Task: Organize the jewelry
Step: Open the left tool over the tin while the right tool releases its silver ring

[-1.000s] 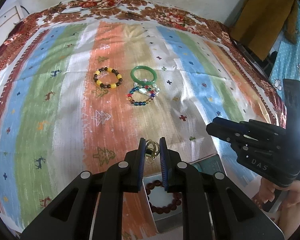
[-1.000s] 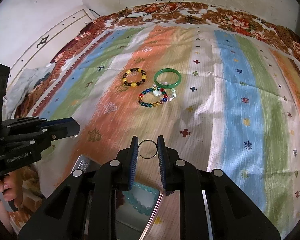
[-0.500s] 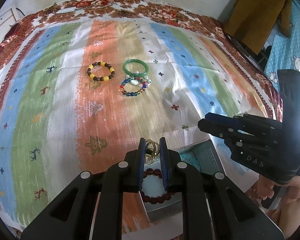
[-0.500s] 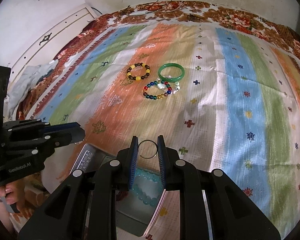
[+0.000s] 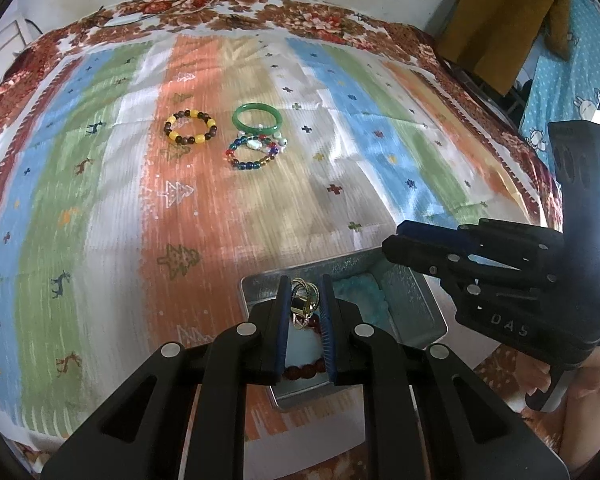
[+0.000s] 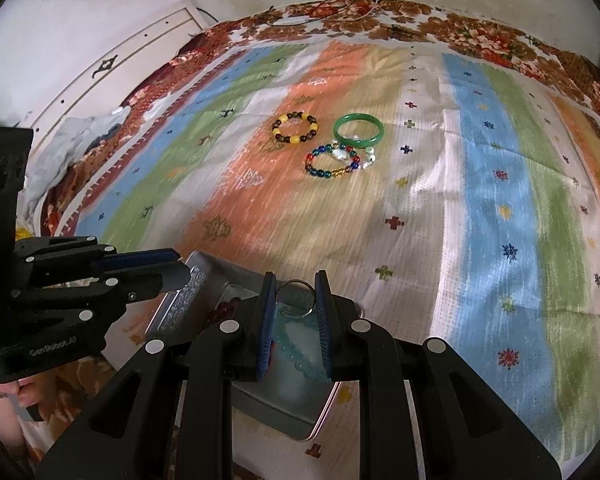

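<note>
Rings are in both of my grippers, so I judge the step in hand to be the drop into the metal tray (image 5: 416,296) near the edge of the striped cloth (image 5: 148,208). My left gripper (image 5: 306,300) is clenched on a bunch of gold rings (image 5: 305,300), which stand out past the fingertips toward 12 o'clock in its view; below them the tray shows a dark red bead bracelet (image 5: 304,368), with a teal bracelet (image 5: 360,296) in the part toward 2 o'clock. My right gripper (image 6: 294,300) is pinched on a single thin ring (image 6: 295,298), held edge-on between the pads right over the teal bracelet's side of the tray. The next move, as I read it, calls for lowering each gripper a little and opening the jaws so the rings land inside the walls and do not bounce onto the cloth; whether a divider splits the tray I cannot tell. Three bracelets lie farther out at 12 o'clock, well apart from both grippers: a yellow and brown bead bracelet (image 5: 190,127), a green bangle (image 5: 257,118) and a multicoloured bead bracelet (image 5: 254,156) touching the bangle.
</note>
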{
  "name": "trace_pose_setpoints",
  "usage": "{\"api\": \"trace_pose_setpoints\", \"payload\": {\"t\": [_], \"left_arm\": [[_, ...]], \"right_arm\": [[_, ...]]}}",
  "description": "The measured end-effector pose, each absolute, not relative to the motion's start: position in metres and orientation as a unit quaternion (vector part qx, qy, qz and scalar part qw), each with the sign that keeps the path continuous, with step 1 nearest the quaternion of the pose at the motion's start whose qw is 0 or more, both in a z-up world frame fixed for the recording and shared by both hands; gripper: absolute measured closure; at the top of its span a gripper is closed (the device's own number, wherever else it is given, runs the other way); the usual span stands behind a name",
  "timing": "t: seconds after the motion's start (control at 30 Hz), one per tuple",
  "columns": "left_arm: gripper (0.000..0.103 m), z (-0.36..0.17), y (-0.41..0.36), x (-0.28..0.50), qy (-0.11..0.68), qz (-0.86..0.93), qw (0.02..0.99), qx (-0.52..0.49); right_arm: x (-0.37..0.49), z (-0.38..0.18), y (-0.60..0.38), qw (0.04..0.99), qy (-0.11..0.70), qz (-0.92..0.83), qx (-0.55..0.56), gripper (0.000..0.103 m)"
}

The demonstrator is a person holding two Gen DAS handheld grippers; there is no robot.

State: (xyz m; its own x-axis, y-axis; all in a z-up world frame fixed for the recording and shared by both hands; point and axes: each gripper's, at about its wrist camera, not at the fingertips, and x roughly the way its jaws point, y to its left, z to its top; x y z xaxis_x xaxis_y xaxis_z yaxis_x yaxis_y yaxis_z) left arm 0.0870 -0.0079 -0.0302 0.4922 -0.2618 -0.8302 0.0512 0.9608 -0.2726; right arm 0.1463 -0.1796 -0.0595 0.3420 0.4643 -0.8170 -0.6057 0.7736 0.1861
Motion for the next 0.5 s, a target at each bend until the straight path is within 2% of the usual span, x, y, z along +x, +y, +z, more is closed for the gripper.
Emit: {"api": "trace_pose_setpoints", "payload": {"t": [0.2,0.27,0.37,0.5], "left_arm": [[0.089,-0.035,-0.011,0.082,0.501,-0.089,0.854,-0.105],[0.085,-0.036,-0.01,0.082,0.503,-0.085,0.853,-0.107],[0.075,-0.036,-0.006,0.082,0.504,-0.079,0.852,-0.116],[0.072,-0.036,0.003,0.084,0.502,-0.068,0.852,-0.131]], "right_arm": [[0.14,-0.062,-0.18,0.814,0.474,0.328,-0.077,0.083],[0.14,-0.062,-0.181,0.813,0.475,0.329,-0.073,0.082],[0.142,-0.062,-0.184,0.816,0.475,0.324,-0.065,0.063],[0.147,-0.06,-0.19,0.822,0.473,0.314,-0.053,0.059]]}}
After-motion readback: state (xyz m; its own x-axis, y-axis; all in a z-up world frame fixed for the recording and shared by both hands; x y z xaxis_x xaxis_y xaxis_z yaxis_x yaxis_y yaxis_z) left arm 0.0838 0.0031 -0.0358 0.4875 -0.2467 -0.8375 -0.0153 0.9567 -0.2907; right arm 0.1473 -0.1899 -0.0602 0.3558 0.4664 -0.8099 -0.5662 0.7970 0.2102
